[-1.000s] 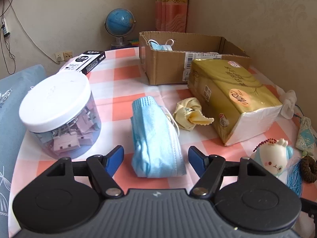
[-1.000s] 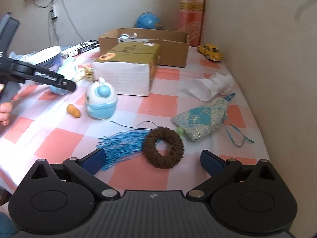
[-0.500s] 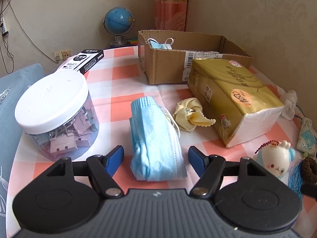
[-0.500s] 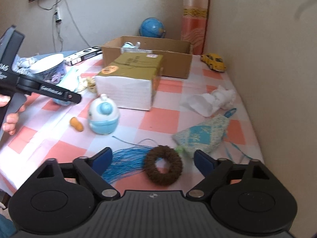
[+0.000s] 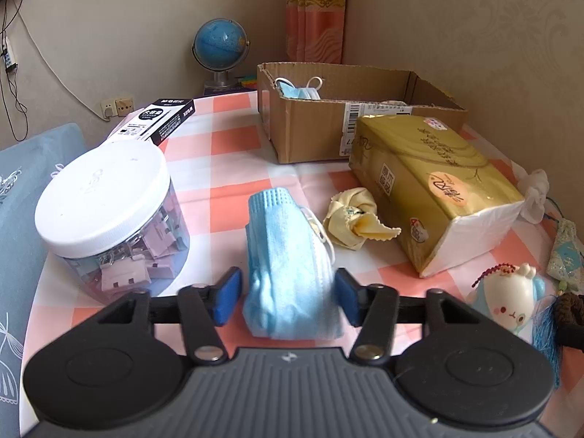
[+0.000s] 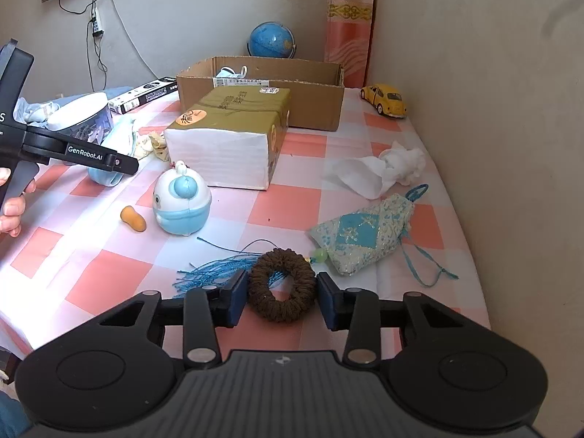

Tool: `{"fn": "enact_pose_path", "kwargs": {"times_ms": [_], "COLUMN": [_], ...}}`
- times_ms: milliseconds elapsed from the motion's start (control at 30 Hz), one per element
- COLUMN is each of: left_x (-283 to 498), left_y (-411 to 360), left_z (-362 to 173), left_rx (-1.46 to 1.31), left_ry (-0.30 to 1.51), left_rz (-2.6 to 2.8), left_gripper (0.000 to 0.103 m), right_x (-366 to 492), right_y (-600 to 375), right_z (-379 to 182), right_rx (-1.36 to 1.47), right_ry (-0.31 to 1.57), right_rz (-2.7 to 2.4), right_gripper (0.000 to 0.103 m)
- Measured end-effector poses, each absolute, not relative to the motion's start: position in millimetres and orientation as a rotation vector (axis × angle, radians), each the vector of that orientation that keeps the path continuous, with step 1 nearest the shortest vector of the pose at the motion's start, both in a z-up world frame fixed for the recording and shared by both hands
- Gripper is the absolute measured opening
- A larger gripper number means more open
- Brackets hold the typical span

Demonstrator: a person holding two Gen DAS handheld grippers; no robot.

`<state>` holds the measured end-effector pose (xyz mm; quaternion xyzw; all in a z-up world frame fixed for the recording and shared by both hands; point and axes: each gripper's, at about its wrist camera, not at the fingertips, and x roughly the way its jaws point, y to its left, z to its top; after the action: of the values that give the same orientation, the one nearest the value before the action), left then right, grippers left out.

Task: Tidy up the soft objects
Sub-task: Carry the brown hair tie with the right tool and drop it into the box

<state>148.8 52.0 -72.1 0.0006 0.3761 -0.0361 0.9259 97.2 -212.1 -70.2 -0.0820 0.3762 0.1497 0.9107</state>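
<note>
Fingers of left gripper (image 5: 286, 297) bracket the blue mask stack (image 5: 288, 262), apparently touching, not yet squeezing; right gripper (image 6: 280, 299) likewise flanks the brown ring (image 6: 281, 284). Close gently at mid-height, then lift straight. Mask's long axis runs near-to-far, toward the cardboard box (image 5: 310, 135).

Blue globe (image 5: 220, 46), white-lidded jar of binder clips (image 5: 109, 215), black-and-white carton (image 5: 157, 121), yellow toy car (image 6: 385, 99)
</note>
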Motion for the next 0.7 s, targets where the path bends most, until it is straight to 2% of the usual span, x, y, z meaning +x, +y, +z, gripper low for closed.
{"fn": "enact_pose_path", "kwargs": {"times_ms": [200,700], "left_x": [143.7,105.3], "left_y": [56.2,67.7], "left_z": [-64.5,-22.4], "left_rx": [0.027,0.059], "left_ry": [0.778,0.752], "left_rz": [-0.110,-0.269], "left_gripper": [0.042,0.042], "right_x": [94.2,110.5], "right_y": [-212.7,-197.3], "right_z": [-59.6,-9.3], "right_rx": [-0.167,-0.246], "right_ry": [0.761,0.670], "right_rz": [0.316,0.362], "right_gripper": [0.045,0.045]}}
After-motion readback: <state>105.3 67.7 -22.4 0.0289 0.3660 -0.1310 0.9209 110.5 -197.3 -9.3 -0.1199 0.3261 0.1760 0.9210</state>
